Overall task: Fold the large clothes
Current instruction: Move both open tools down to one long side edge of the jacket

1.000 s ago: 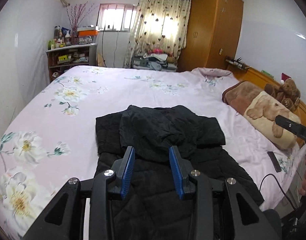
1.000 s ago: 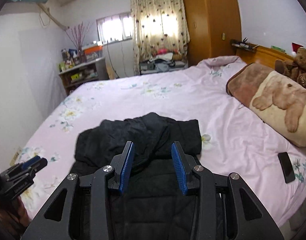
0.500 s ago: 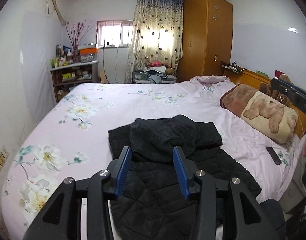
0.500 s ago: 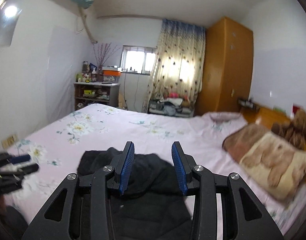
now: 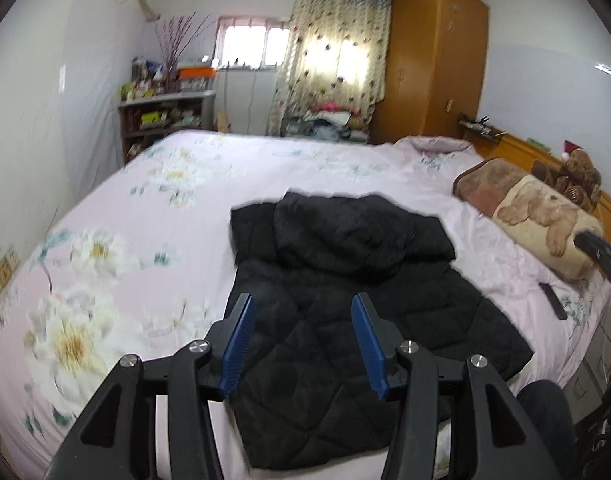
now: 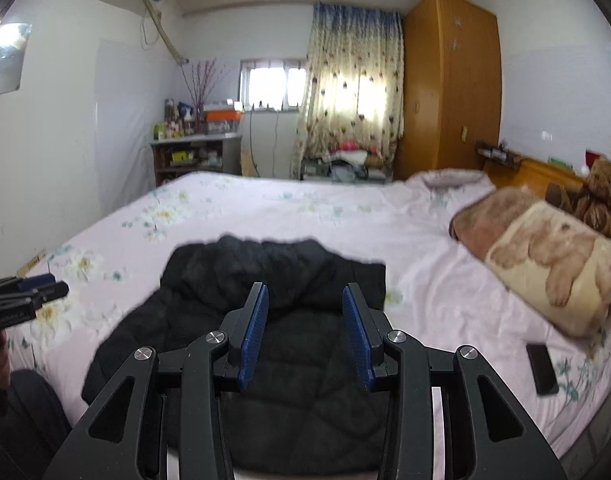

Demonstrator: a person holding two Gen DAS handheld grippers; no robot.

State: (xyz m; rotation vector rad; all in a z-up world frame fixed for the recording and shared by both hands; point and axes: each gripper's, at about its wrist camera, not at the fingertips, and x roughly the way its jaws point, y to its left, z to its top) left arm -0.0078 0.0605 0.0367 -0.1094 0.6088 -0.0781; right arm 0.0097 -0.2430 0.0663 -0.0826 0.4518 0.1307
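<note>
My left gripper (image 5: pixel 301 340) hangs above the near part of the jacket, blue pads wide apart, nothing btwn them but air. Same w/ my right gripper (image 6: pixel 303 332): pads spread, holding nothing, raised above the cloth and not touching it. Both are empty and clear of the fabric.

Key relation: the black quilted jacket (image 5: pixel 345 292) lies straight ahead and below both claws, its long axis running away from me, from the near bed edge toward the middle of the bed (image 5: pixel 117 240). Near end spreads wide by the edge; far end is the bulkier part, where a layer looks folded back on itself and sits humped across the width. Left claw looks over the jacket's left-centre, right claw over its centre-right, so neither is clearly nearer; I'd guess each takes its own side. In the right view the left gripper (image 6: pixel 23 294) shows off at the left edge, well out beside the garment.

Jacket itself: matte black, diamond stitching, puffy, prob. springy and slow to stay flat. Far edge uneven, outline a bit blurred. My guess: folding is partway, next grab prob. at the near hem corners to bring them forward over the hump.

Beyond, well apart: a dark phone (image 6: pixel 541 368) on the sheet to the right, and a bear-print pillow (image 6: pixel 553 268).
</note>
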